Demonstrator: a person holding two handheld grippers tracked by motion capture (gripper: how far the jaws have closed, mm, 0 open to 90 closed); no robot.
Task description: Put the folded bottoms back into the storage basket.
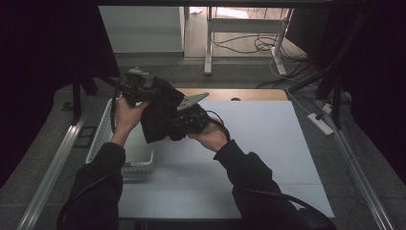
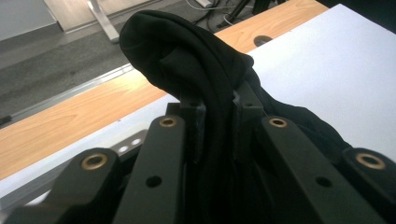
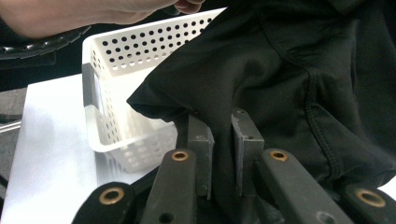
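In the high view the right hand-held gripper (image 1: 184, 122) sits nearest the person, its jaws clamped on the lower edge of the black cloth (image 1: 160, 112), which hangs in the air above the left part of the bench (image 1: 268, 143). From it the cloth's long axis runs toward 10 o'clock, up to the left hand-held gripper (image 1: 139, 88), likewise clamped on a bunched fold. The white perforated basket (image 1: 136, 165) lies below the cloth, at about 7 o'clock from the right hand-held gripper, so I judge a drop there needs only a short lowering, the left hand being nearer.
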